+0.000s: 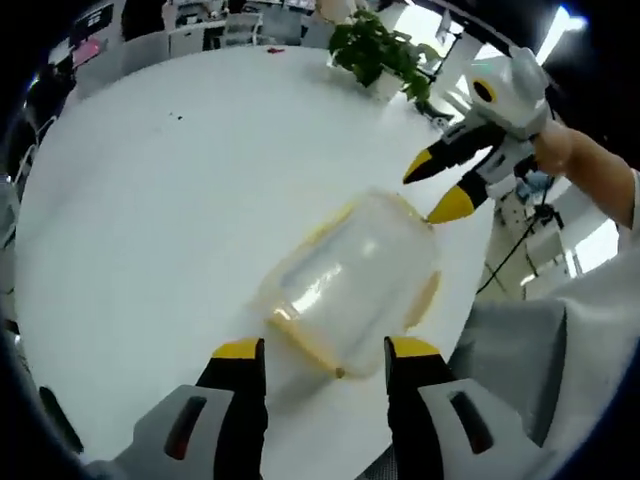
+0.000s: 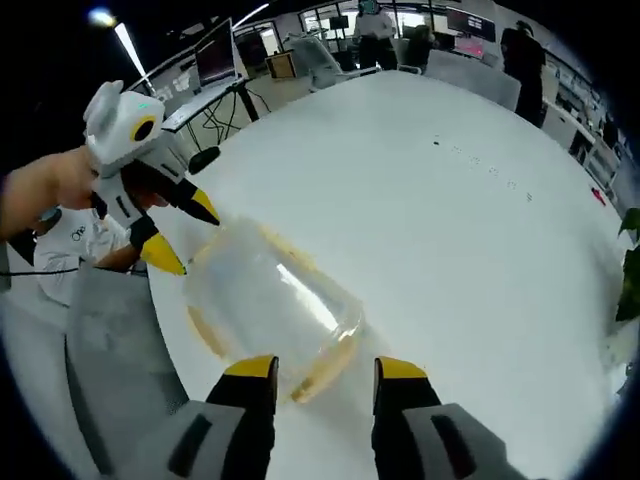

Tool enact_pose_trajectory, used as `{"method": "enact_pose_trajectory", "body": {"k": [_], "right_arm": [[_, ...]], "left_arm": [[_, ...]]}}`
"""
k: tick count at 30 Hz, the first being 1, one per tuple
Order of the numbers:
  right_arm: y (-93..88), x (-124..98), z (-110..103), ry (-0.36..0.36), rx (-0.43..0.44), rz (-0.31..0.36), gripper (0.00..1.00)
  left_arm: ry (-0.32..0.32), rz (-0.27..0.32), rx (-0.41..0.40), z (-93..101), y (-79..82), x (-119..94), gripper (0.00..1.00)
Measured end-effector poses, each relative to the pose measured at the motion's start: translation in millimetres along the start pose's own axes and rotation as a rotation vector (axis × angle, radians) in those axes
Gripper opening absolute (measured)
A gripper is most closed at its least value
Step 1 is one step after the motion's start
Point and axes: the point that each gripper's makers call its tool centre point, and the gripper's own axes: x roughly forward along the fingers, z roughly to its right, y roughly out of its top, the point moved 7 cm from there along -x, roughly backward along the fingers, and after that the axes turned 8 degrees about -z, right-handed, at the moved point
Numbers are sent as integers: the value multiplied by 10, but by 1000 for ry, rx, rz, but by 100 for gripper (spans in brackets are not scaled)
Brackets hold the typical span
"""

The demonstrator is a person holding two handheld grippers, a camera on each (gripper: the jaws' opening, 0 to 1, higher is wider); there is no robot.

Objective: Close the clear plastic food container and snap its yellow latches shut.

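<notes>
The clear plastic container (image 1: pixel 350 285) with yellow trim lies on the round white table (image 1: pixel 180 200), blurred, so I cannot tell how its lid sits. My left gripper (image 1: pixel 326 350) stands open, with the container's near end just beyond and between its yellow-tipped jaws. The right gripper (image 1: pixel 438 188) comes in from the upper right, open, its tips at the container's far edge. In the right gripper view the container (image 2: pixel 270 300) lies ahead of my open right gripper (image 2: pixel 326 368). Beyond the container, the left gripper (image 2: pixel 183 232) is also open.
A potted plant (image 1: pixel 380 50) stands at the far table edge. The person's grey clothing (image 1: pixel 540 350) is close to the container by the near edge. Desks, monitors and chairs (image 2: pixel 230 60) ring the white table (image 2: pixel 450 200), which stretches wide beyond the container.
</notes>
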Motion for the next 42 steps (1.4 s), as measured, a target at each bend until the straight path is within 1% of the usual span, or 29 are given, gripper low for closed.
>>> {"method": "enact_pose_trajectory", "body": {"k": [2, 3, 4, 5, 6, 7, 8, 9, 11, 13, 15, 18, 19, 23, 32, 35, 36, 37, 38, 42], "right_arm": [[19, 12, -14, 12, 40, 15, 34], [24, 16, -18, 16, 54, 16, 34], [27, 21, -20, 13, 60, 16, 34], [30, 38, -24, 7, 72, 10, 35], [28, 50, -28, 2, 76, 4, 36], [22, 73, -28, -8, 81, -7, 37], [16, 86, -25, -15, 90, -15, 37], [15, 107, -28, -17, 98, -22, 38], [22, 131, -61, -3, 114, -24, 38], [28, 148, -86, -1, 121, -26, 39], [30, 167, -105, -7, 108, -35, 38], [58, 172, -100, -2, 119, -29, 38], [59, 173, -104, -1, 120, -29, 37], [70, 184, -109, 6, 120, -26, 36], [55, 201, -115, 29, 172, -26, 35], [69, 213, -118, 28, 176, -39, 35], [80, 222, -128, 24, 171, -44, 35], [84, 219, -131, 22, 168, -50, 35], [83, 218, -127, 23, 167, -53, 35], [76, 214, -128, 28, 168, -55, 34]], "left_arm": [[11, 33, -68, -11, 5, 15, 46], [10, 36, -86, -6, -7, 31, 46], [6, 36, -84, 0, -15, 39, 46], [13, 49, -116, -1, -23, 49, 46], [26, 47, -131, -11, -32, 52, 47], [43, 56, -145, -25, -34, 56, 48], [45, 65, -169, -25, -37, 65, 48], [39, 67, -175, -21, -45, 77, 49], [33, 82, -203, -7, -52, 95, 48], [23, 82, -205, 34, -75, 113, 46], [28, 82, -195, 57, -84, 129, 45], [13, 85, -203, 94, -79, 139, 44], [16, 81, -188, 113, -77, 148, 44], [39, 78, -175, 112, -68, 170, 42], [40, 61, -181, 113, -51, 172, 40], [22, 76, -206, 111, -46, 188, 38], [-28, 67, -253, 179, -67, 188, 37], [6, 72, -217, 126, -75, 153, 37], [17, 65, -210, 122, -66, 178, 37], [12, 71, -212, 113, -57, 205, 36]]}}
